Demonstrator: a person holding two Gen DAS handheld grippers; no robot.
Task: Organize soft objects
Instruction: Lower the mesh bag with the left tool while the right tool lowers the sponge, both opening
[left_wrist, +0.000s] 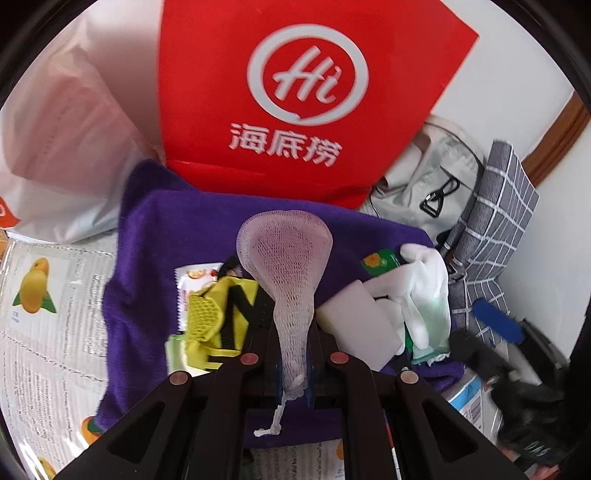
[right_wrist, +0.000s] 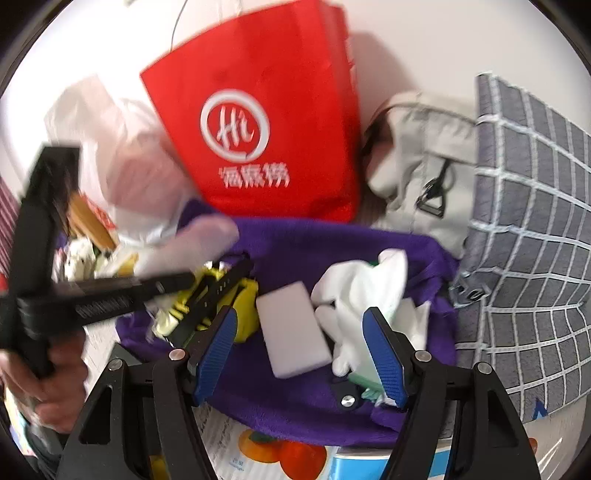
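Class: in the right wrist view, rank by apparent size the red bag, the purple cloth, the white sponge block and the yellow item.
1. purple cloth and red bag: too alike to rank
2. white sponge block
3. yellow item, partly hidden

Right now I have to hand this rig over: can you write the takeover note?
Left tool: shut on the white mesh pouch, held above the purple cloth.
Right tool: open, empty, over the white sponge block and white gloves.
On the cloth: yellow mesh item, sponge, gloves.
Done: pouch picked up.
Left: place the pouch, sort the rest.
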